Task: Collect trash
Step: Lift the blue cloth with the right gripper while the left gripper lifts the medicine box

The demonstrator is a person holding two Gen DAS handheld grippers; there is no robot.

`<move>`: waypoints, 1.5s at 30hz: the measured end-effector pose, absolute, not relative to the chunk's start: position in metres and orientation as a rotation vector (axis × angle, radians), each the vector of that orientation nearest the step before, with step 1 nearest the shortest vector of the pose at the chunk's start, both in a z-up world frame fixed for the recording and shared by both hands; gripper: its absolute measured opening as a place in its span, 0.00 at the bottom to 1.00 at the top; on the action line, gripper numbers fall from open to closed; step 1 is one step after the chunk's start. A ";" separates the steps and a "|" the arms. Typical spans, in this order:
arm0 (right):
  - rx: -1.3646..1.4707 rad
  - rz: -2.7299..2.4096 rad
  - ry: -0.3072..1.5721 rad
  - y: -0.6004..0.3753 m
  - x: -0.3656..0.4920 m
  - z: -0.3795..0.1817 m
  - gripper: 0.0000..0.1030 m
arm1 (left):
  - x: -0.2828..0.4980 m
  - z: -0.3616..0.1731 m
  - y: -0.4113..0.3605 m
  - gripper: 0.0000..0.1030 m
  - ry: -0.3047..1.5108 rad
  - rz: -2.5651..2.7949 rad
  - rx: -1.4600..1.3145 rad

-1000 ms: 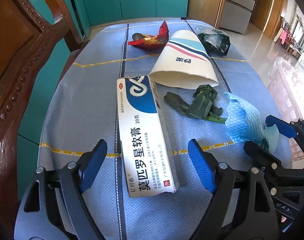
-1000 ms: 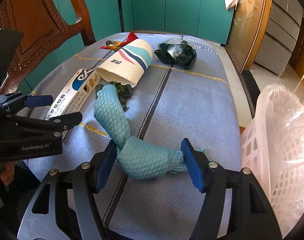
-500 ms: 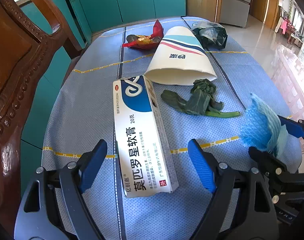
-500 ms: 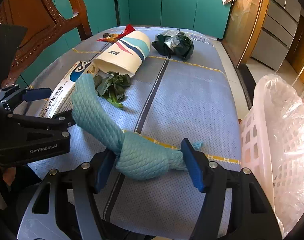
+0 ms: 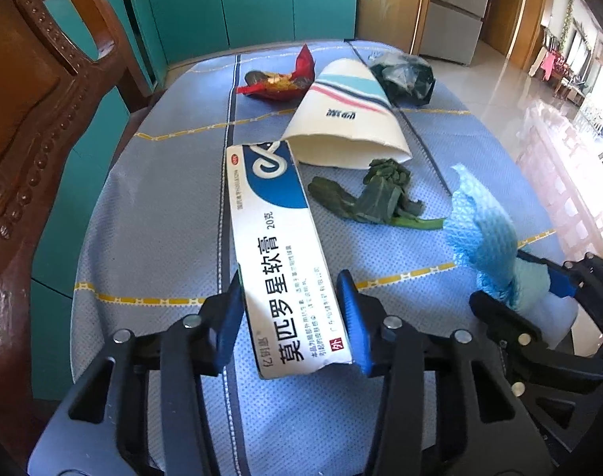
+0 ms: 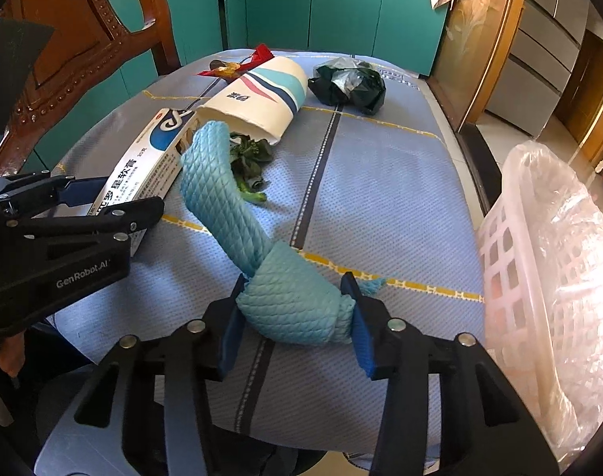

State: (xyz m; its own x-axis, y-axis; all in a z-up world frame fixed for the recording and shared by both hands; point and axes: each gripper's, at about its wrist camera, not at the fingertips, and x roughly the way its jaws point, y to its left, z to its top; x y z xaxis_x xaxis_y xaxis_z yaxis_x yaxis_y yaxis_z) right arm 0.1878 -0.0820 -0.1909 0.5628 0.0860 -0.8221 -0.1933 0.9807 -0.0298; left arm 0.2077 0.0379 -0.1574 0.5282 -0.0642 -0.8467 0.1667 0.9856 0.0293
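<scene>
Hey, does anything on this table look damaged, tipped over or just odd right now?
Yes. The paper cup lies tipped on its side, its open mouth squashed flat toward the wilted greens. The ointment box has a ragged, torn near end between the left gripper pads. A crumpled red wrapper and a dark bag lie beyond.

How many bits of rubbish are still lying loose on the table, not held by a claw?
4: a red wrapper at the far end, a paper cup on its side, a dark bag beside it, wilted greens nearer. More may be hidden.
</scene>
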 end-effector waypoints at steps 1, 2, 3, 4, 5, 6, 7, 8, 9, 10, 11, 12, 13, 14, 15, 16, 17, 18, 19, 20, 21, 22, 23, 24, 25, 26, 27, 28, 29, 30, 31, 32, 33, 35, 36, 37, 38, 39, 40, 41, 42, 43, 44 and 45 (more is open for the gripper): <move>-0.117 0.164 0.958 -0.082 0.188 -0.190 0.44 | 0.206 -0.156 0.039 0.46 0.999 -0.140 0.107; -0.111 0.163 0.958 -0.081 0.187 -0.189 0.44 | 0.205 -0.154 0.041 0.46 0.990 -0.143 0.102; -0.106 0.159 0.956 -0.081 0.186 -0.188 0.44 | 0.204 -0.152 0.043 0.46 0.982 -0.145 0.096; -0.104 0.156 0.954 -0.081 0.185 -0.187 0.44 | 0.202 -0.150 0.044 0.46 0.972 -0.146 0.089; -0.102 0.153 0.953 -0.081 0.184 -0.186 0.44 | 0.201 -0.147 0.046 0.46 0.962 -0.147 0.082; -0.096 0.149 0.950 -0.081 0.183 -0.185 0.44 | 0.199 -0.146 0.047 0.46 0.953 -0.148 0.077; -0.091 0.146 0.948 -0.082 0.182 -0.183 0.44 | 0.199 -0.144 0.046 0.46 0.947 -0.149 0.074; -0.086 0.142 0.945 -0.083 0.181 -0.182 0.44 | 0.198 -0.143 0.046 0.46 0.941 -0.152 0.071; -0.085 0.139 0.943 -0.083 0.180 -0.180 0.44 | 0.197 -0.141 0.046 0.46 0.936 -0.154 0.068; -0.083 0.138 0.942 -0.084 0.179 -0.179 0.44 | 0.196 -0.141 0.045 0.46 0.934 -0.154 0.067; -0.080 0.137 0.941 -0.084 0.179 -0.178 0.44 | 0.194 -0.139 0.044 0.46 0.932 -0.153 0.067; -0.076 0.136 0.940 -0.085 0.178 -0.177 0.44 | 0.193 -0.139 0.044 0.46 0.931 -0.152 0.067; -0.073 0.134 0.940 -0.085 0.177 -0.177 0.44 | 0.193 -0.139 0.047 0.46 0.929 -0.152 0.067; -0.071 0.133 0.940 -0.086 0.176 -0.176 0.44 | 0.194 -0.138 0.047 0.46 0.927 -0.152 0.066; -0.068 0.130 0.939 -0.086 0.176 -0.176 0.44 | 0.194 -0.137 0.047 0.46 0.924 -0.154 0.064; -0.064 0.129 0.939 -0.087 0.175 -0.176 0.44 | 0.192 -0.137 0.048 0.46 0.921 -0.155 0.063; -0.060 0.128 0.939 -0.087 0.174 -0.176 0.44 | 0.191 -0.136 0.048 0.46 0.916 -0.157 0.062; -0.054 0.127 0.939 -0.088 0.174 -0.175 0.44 | 0.190 -0.134 0.048 0.46 0.910 -0.160 0.062; -0.051 0.125 0.938 -0.088 0.174 -0.175 0.44 | 0.189 -0.133 0.048 0.46 0.904 -0.165 0.063; -0.049 0.123 0.937 -0.088 0.173 -0.175 0.44 | 0.188 -0.133 0.048 0.46 0.899 -0.168 0.065; -0.045 0.120 0.934 -0.089 0.173 -0.174 0.44 | 0.187 -0.132 0.048 0.46 0.895 -0.170 0.068; -0.041 0.118 0.932 -0.090 0.173 -0.173 0.44 | 0.187 -0.131 0.048 0.46 0.893 -0.171 0.069; -0.037 0.114 0.928 -0.091 0.172 -0.172 0.44 | 0.187 -0.131 0.047 0.46 0.891 -0.173 0.069; -0.033 0.112 0.924 -0.092 0.172 -0.171 0.44 | 0.186 -0.130 0.047 0.46 0.888 -0.175 0.070; -0.029 0.110 0.920 -0.093 0.172 -0.169 0.44 | 0.186 -0.130 0.047 0.46 0.885 -0.176 0.070; -0.025 0.108 0.915 -0.095 0.171 -0.168 0.44 | 0.186 -0.129 0.047 0.46 0.881 -0.176 0.071; -0.021 0.106 0.907 -0.096 0.170 -0.165 0.44 | 0.185 -0.128 0.047 0.46 0.871 -0.176 0.073; -0.018 0.104 0.900 -0.097 0.170 -0.163 0.44 | 0.184 -0.126 0.046 0.46 0.863 -0.174 0.075; -0.016 0.102 0.896 -0.098 0.169 -0.162 0.44 | 0.184 -0.125 0.046 0.46 0.853 -0.174 0.078; -0.016 0.101 0.895 -0.098 0.169 -0.161 0.44 | 0.183 -0.123 0.046 0.46 0.842 -0.173 0.081; -0.015 0.101 0.895 -0.099 0.169 -0.161 0.44 | 0.182 -0.122 0.046 0.46 0.834 -0.172 0.085; -0.013 0.101 0.894 -0.099 0.169 -0.162 0.44 | 0.182 -0.121 0.045 0.46 0.828 -0.173 0.087; -0.007 0.102 0.895 -0.100 0.169 -0.163 0.44 | 0.182 -0.121 0.045 0.46 0.825 -0.173 0.090; -0.001 0.107 0.899 -0.100 0.169 -0.164 0.44 | 0.182 -0.120 0.045 0.46 0.819 -0.172 0.094; 0.000 0.108 0.899 -0.100 0.169 -0.165 0.44 | 0.181 -0.119 0.045 0.46 0.814 -0.170 0.096; 0.001 0.109 0.899 -0.100 0.169 -0.165 0.44 | 0.181 -0.118 0.045 0.46 0.808 -0.169 0.099; 0.004 0.110 0.898 -0.100 0.168 -0.165 0.44 | 0.181 -0.117 0.044 0.46 0.800 -0.168 0.102; 0.009 0.111 0.895 -0.102 0.168 -0.164 0.44 | 0.180 -0.116 0.044 0.46 0.795 -0.168 0.105; 0.013 0.111 0.891 -0.103 0.168 -0.164 0.44 | 0.180 -0.116 0.044 0.46 0.788 -0.167 0.108; 0.016 0.110 0.886 -0.104 0.168 -0.162 0.44 | 0.179 -0.115 0.043 0.46 0.781 -0.165 0.114; 0.017 0.109 0.882 -0.104 0.167 -0.161 0.44 | 0.179 -0.114 0.042 0.46 0.778 -0.163 0.118; 0.018 0.108 0.877 -0.105 0.166 -0.160 0.44 | 0.179 -0.114 0.041 0.46 0.775 -0.158 0.123; 0.017 0.106 0.872 -0.105 0.166 -0.159 0.44 | 0.179 -0.114 0.041 0.46 0.775 -0.155 0.127; 0.014 0.104 0.867 -0.106 0.165 -0.157 0.44 | 0.180 -0.115 0.041 0.46 0.777 -0.149 0.132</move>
State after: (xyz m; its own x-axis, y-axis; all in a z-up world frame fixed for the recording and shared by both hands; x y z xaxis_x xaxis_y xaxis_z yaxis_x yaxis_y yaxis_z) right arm 0.1652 -0.1063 -0.1575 0.6423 0.0968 -0.7603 -0.0851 0.9949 0.0547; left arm 0.1799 0.0410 -0.1150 0.7034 -0.0853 -0.7057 0.1822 0.9812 0.0630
